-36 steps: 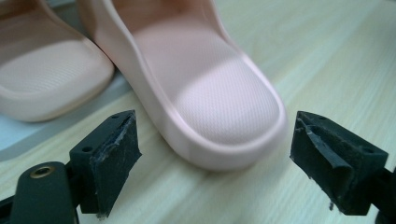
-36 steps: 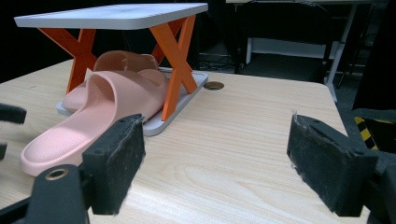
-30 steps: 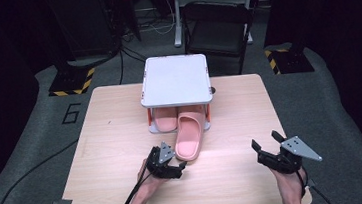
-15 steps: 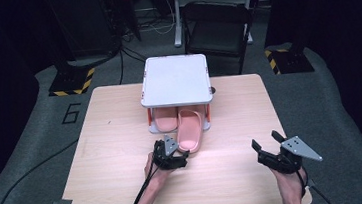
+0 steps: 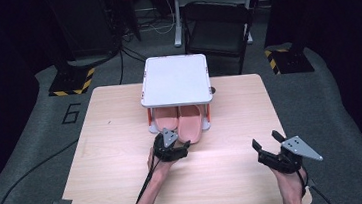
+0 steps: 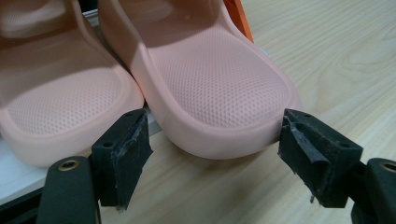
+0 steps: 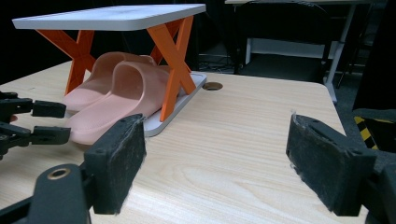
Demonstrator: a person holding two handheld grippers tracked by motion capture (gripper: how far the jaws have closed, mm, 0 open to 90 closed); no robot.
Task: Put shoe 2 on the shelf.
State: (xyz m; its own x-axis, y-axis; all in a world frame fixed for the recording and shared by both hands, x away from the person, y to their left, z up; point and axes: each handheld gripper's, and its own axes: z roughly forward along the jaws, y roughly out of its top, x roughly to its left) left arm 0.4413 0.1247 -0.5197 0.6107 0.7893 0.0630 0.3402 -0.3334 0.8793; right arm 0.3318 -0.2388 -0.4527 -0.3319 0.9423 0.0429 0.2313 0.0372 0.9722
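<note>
Slipper [image 6: 212, 93] heel between left claw's [image 6: 212, 158] spread jaws

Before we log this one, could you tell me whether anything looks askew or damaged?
The right slipper juts further off the rack's base than the left slipper. Pads on the left gripper look frayed.

wooden table [image 5: 109, 159], black chair [image 5: 217, 28]

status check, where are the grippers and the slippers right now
Left gripper open, jaws just closing in around heel of right-hand pink slipper, pads not touching. Right gripper open, idle over table. Both slippers under white rack. Nothing in the way.
</note>
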